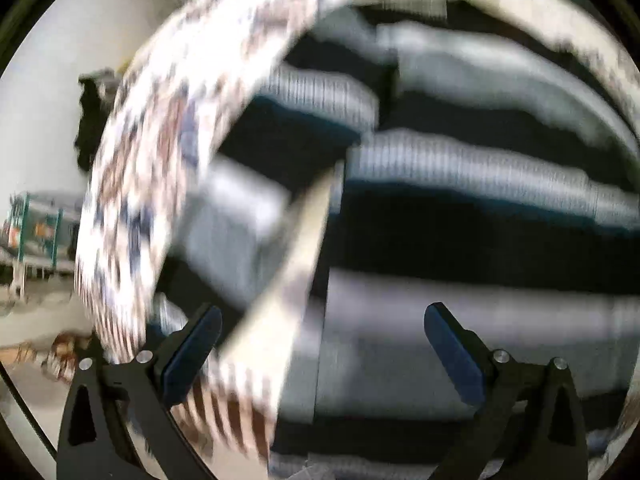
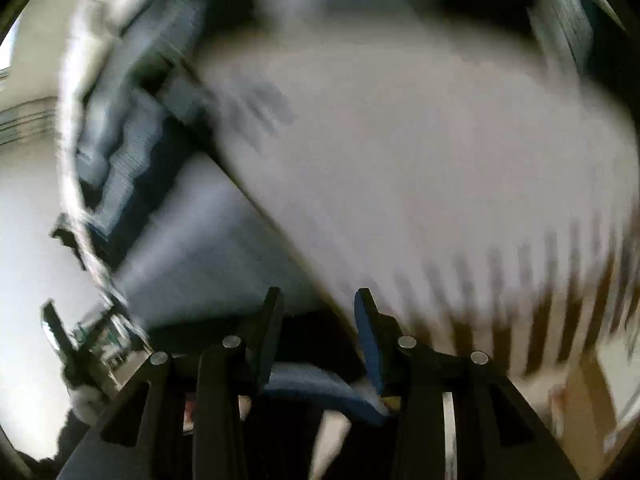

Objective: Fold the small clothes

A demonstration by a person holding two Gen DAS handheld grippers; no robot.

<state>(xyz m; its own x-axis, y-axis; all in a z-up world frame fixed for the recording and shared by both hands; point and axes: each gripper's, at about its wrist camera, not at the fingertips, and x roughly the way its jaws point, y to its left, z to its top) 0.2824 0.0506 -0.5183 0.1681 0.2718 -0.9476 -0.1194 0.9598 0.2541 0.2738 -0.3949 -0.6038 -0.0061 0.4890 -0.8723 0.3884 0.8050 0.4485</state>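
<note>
Left claw [image 1: 322, 344] gapes wide with nothing between its pads, above a wide dark-and-grey striped cloth [image 1: 460, 216]. A white patterned garment with brown-striped hem [image 1: 136, 184] blurs from 12 to 7 o'clock. Right claw [image 2: 316, 320] stands partly open, empty; pale cloth [image 2: 420, 168] fills 1 to 4 o'clock.

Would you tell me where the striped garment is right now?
In the left wrist view, the striped garment fills the centre and right, beside the patterned cloth.
</note>
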